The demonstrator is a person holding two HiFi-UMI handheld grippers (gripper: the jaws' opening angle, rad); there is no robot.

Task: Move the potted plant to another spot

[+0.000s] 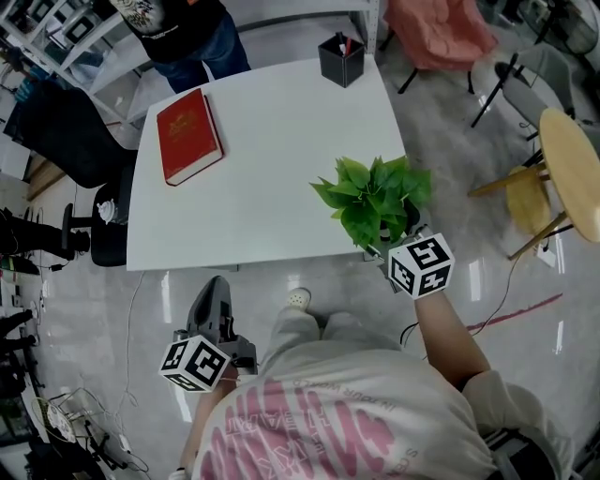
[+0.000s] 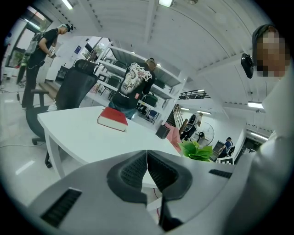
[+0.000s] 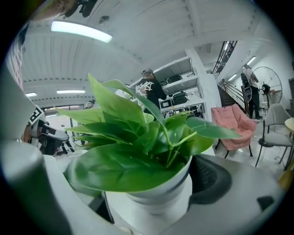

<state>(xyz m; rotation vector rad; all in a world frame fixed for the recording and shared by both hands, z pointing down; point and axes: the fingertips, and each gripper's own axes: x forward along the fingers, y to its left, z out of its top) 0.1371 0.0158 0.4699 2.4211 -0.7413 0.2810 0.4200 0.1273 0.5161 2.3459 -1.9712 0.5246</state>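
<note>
The potted plant (image 1: 375, 197) has broad green leaves and a white pot (image 3: 158, 199), and stands at the near right corner of the white table (image 1: 272, 141). My right gripper (image 1: 398, 232) reaches in from the table's edge, its jaws wide on either side of the pot. The dark right pad (image 3: 215, 176) stands beside the pot's rim with a small gap, so the gripper (image 3: 151, 195) is open around it. My left gripper (image 1: 214, 289) hangs below the table's near edge, shut with its pads (image 2: 138, 170) together and nothing between them. In that view the plant (image 2: 197, 150) shows at the right.
A red book (image 1: 188, 136) lies at the table's far left and a black pen holder (image 1: 341, 59) at its far right corner. A person (image 1: 178, 28) stands beyond the table. A black office chair (image 1: 66, 131) is at the left, a round wooden table (image 1: 574, 169) at the right.
</note>
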